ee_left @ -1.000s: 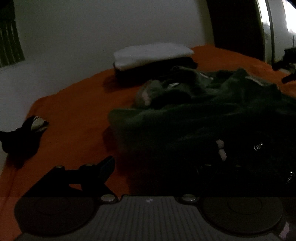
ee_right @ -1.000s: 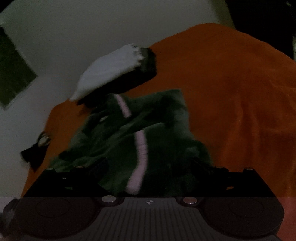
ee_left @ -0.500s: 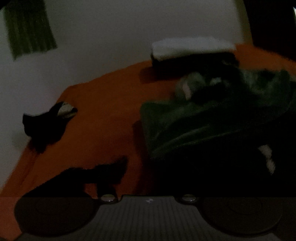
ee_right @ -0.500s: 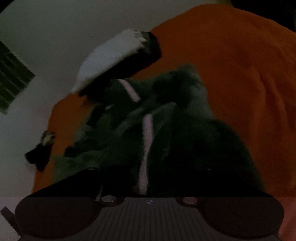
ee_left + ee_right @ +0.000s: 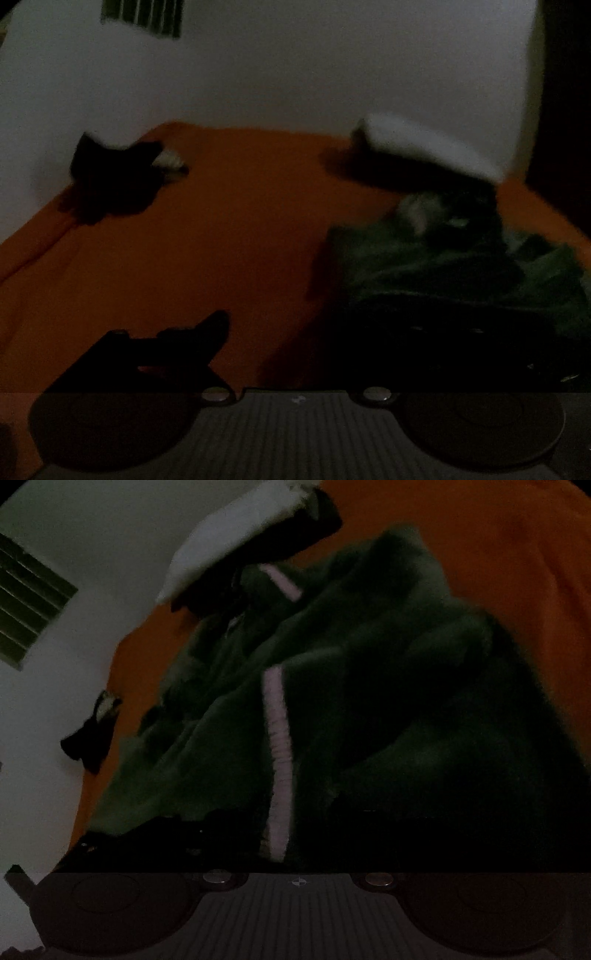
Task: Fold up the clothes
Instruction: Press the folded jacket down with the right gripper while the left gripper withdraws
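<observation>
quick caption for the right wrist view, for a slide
Crumpled dark green garment with a pale stripe on an orange bedsheet, folded stack behind.

dim home bedroom: orange bedsheet (image 5: pixel 240 229), folded clothes (image 5: pixel 424 155), white wall (image 5: pixel 295 74)

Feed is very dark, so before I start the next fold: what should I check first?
1. Left gripper empty: ok, jaws opening above the orange cover.
2. Right gripper holding the green garment: cannot tell; jaws opening, cloth between them, too dark.
3. Garment flat: not ok, bunched.
4. Folded stack clear of garment: not ok, they seem to touch.
5. Small black item out of the way: ok, at the cover's edge.
</observation>
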A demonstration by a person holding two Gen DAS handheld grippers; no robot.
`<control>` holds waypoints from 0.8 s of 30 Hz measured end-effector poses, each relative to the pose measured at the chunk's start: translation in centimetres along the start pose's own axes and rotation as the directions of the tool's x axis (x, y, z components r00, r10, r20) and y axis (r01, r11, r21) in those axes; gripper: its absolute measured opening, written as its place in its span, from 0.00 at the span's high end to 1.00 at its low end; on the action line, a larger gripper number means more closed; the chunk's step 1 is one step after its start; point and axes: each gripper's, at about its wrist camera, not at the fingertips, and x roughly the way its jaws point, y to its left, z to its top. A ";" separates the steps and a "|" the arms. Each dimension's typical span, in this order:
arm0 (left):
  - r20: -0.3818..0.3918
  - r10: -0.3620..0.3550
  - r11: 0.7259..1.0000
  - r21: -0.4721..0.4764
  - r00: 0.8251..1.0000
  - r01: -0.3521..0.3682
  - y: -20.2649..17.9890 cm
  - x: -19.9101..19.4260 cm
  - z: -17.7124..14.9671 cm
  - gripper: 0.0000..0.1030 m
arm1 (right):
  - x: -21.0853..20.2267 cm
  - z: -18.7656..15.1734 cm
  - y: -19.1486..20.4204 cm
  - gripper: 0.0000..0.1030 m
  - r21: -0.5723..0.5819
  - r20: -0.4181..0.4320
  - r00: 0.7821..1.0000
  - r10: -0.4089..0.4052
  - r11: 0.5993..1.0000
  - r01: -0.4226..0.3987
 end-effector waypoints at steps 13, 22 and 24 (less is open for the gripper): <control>0.003 -0.010 0.992 0.127 1.000 0.010 1.4 -0.9 0.4 0.05 | 0.6 -0.6 3.6 0.60 -0.225 0.045 0.995 -0.086 0.970 0.094; -0.132 0.013 0.997 0.074 0.991 -0.003 -1.2 11.7 10.1 0.10 | -0.6 -1.8 4.3 0.56 -0.252 0.028 0.993 -0.117 0.960 0.121; -0.226 0.023 0.998 0.061 0.974 -0.010 -2.4 15.1 9.6 0.15 | -0.8 -1.8 3.8 0.56 -0.218 0.006 0.993 -0.117 0.969 0.115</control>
